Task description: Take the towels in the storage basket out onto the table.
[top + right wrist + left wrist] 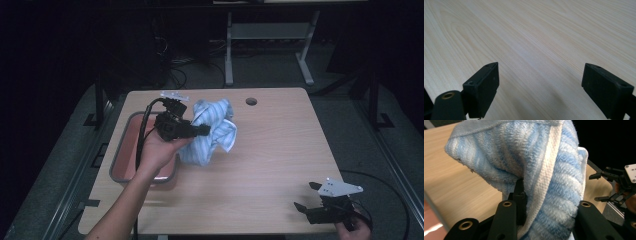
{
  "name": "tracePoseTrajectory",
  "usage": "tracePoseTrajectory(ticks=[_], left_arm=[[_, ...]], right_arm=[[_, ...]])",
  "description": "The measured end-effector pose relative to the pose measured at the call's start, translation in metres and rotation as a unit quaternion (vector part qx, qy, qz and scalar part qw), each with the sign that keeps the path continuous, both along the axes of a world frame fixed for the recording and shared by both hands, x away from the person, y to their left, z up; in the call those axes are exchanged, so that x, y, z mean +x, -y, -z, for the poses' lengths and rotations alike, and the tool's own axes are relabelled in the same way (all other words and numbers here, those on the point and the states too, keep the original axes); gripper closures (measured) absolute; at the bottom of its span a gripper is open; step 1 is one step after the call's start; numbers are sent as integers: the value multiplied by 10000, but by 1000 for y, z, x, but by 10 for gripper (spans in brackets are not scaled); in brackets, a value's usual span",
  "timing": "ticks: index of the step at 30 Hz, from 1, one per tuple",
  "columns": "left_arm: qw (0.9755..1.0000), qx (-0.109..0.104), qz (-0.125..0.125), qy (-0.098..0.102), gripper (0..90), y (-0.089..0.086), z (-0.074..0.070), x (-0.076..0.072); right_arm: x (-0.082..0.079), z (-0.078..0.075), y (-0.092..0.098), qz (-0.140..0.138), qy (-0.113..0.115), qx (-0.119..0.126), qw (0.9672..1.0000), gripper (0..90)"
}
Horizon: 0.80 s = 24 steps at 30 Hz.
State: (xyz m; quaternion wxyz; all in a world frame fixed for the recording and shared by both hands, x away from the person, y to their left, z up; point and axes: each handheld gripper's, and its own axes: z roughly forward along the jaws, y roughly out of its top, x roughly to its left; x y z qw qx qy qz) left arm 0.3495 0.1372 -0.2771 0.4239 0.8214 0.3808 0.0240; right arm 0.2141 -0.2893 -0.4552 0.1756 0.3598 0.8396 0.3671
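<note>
A: Left gripper point(204, 129)?
B: Raised above the bench point(270, 165), over the near right edge of the grey-rimmed pink tub point(120, 150). Pinching a fold of the blue-and-white striped towel point(212, 130).

A: Seen how from the left gripper view?
B: Left gripper point(546, 202) clamped on the towel point(524, 165), white hem running up just beside the near jaw, terry cloth bulging out on either side. Towel bunched and draped, rising well above the jaws.

A: Position of the towel on the bench?
B: Toward the far left of the centre, just right of the tub, lifted at the gripped part, lower folds hanging down to or near the wood. Contact with the bench hard to judge. Round cable hole point(251, 101) in the bench just beyond, to the right.

A: Right gripper point(307, 199)?
B: Near right corner of the bench, well apart from the towel. Jaws spread wide, nothing between them. Grey three-cornered plate point(340, 187) on top, cable trailing off to the right.

A: Confirmed up close?
B: Yes: in the right gripper view, right gripper point(540, 85) with both black jaws far apart over bare pale wood point(536, 37). Also visible far off at the right of the left gripper view point(602, 187), open-jawed, beyond the towel.
</note>
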Motion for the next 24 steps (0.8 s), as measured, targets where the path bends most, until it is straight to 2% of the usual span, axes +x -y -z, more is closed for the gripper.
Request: tracePoseTrajectory(ticks=[13, 24], left_arm=[[9998, -15, 139, -148, 663, 29, 19, 12], [9992, -14, 307, -259, 663, 53, 29, 17]], right_arm=[[1, 0, 0, -35, -11, 1, 10000, 138], [1, 1, -1, -61, -30, 18, 10000, 138]])
